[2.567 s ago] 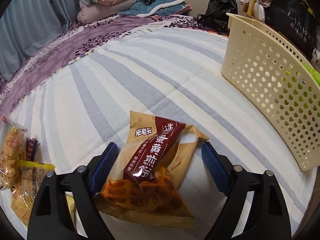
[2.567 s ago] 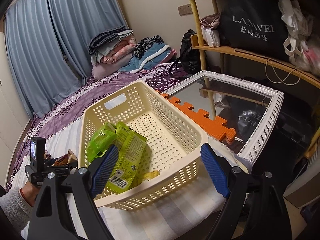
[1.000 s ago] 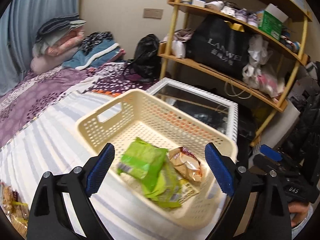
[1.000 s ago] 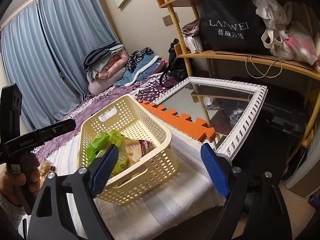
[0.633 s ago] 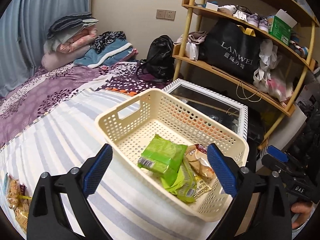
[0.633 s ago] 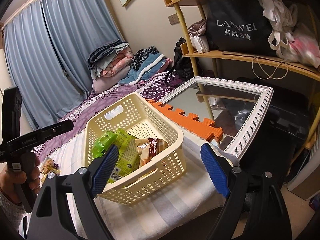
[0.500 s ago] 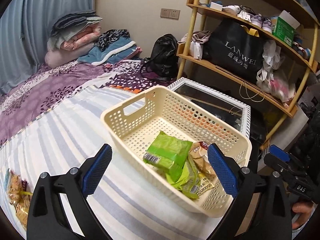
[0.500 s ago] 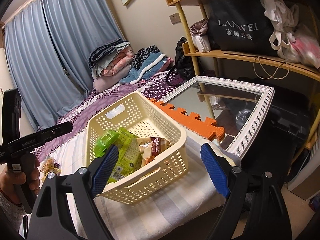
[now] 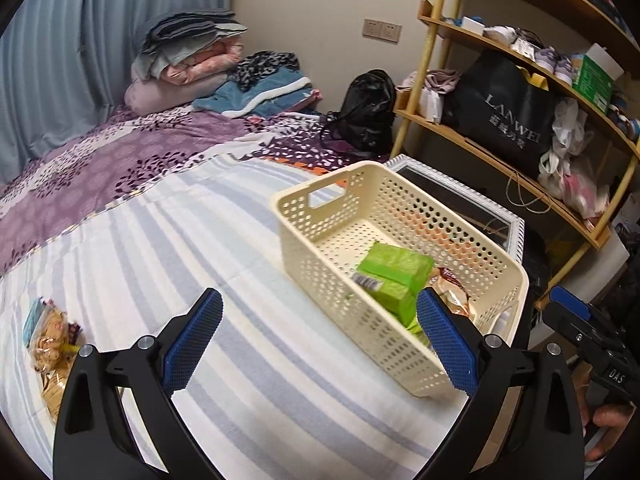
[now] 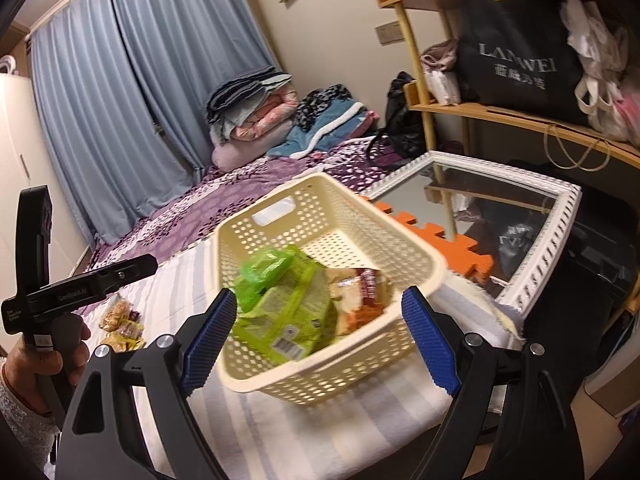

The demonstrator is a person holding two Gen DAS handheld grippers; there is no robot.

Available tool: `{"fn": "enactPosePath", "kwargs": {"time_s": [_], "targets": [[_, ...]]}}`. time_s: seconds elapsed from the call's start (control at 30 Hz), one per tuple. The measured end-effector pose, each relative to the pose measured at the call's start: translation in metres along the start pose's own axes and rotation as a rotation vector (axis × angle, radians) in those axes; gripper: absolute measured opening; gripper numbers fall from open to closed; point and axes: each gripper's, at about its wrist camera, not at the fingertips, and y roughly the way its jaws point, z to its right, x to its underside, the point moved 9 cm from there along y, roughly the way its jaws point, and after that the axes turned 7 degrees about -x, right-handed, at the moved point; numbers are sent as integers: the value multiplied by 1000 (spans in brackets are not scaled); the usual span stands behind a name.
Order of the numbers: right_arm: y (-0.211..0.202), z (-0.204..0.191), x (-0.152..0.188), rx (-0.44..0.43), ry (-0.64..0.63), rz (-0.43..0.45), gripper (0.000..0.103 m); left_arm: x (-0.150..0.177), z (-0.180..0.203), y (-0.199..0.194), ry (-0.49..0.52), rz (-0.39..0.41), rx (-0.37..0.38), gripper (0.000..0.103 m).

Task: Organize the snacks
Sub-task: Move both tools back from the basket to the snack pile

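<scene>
Cream plastic, the one basket sat right of centre on my striped sheet. Only my right view showed the left gripper from outside at far left; loose snacks lay lower left. I counted two green packets and one brown packet inside. Both the left gripper and the right gripper gaped empty.

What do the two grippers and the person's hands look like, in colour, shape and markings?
Each gripper, left gripper and right gripper, has two black angular fingers with silver screws and blue textured pads. The left one, seen from the side, is black with white lettering. The left hand is bare above a light knitted sleeve.
</scene>
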Motion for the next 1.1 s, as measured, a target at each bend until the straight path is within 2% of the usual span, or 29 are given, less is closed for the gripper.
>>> {"fn": "enactPosePath", "kwargs": {"time_s": [0.63,1.1], "targets": [[42,-112,29,-175,-97,-118,84,42,-127,-43,-196,7,-140,99],[81,-193,61,-304,-141,-256,84,109,-234,-79,-384,-27,-272,100]]}}
